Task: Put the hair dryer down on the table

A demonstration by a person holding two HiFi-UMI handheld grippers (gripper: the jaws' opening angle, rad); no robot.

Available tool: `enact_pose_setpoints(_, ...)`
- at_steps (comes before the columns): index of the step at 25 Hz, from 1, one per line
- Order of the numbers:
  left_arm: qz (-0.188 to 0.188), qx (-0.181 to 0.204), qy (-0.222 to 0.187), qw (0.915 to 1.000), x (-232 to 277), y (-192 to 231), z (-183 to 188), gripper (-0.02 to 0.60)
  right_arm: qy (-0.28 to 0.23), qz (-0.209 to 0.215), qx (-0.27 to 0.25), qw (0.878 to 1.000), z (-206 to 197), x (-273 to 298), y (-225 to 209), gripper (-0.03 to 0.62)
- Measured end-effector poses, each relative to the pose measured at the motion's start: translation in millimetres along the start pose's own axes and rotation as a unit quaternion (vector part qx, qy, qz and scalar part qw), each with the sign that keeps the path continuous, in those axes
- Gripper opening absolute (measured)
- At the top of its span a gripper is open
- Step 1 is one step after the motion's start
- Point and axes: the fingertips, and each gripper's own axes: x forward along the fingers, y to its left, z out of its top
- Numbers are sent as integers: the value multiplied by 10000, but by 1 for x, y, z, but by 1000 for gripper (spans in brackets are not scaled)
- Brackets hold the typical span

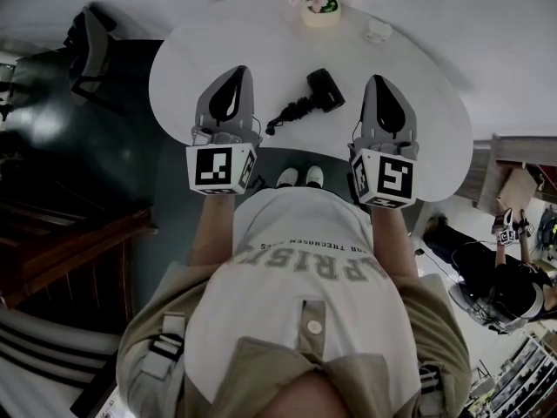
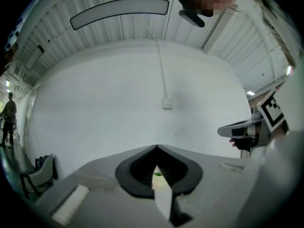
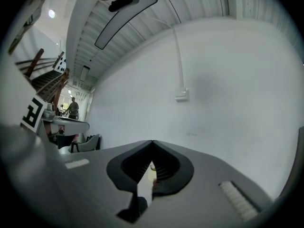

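Head view: a black plastic hair dryer [image 1: 324, 90] lies on the white round table [image 1: 418, 120]. Its long axis runs diagonally, body toward the table's far right, cord trailing near-left. The lettering on the pale shirt [image 1: 305, 268] is only partly legible.

Left gripper view: the left gripper [image 2: 156, 148] is clenched and empty.

Right gripper view: the right gripper [image 3: 152, 144] is clenched and empty.

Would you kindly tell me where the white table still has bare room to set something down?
The table is bare at its left, between the left gripper and the flower pot, and at its right, beyond the right gripper and short of the small white object. The hair dryer and its cord crowd the middle.
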Motion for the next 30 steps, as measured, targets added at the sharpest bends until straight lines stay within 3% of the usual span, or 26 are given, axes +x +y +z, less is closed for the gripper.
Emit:
enact_pose_setpoints(6,10,78,10,10000,3,-3,0,6,-28,-8,-59,10000,0,0,0,5)
enact_pose_setpoints(13,-23,113,17,9999,4,-5,-2,6,-35,207,-603,9980,3,-2,13,2)
enact_pose_setpoints(30,23,61,128,9999,3,-5,-10,6,36,288,-598,9978,3,-2,9,2)
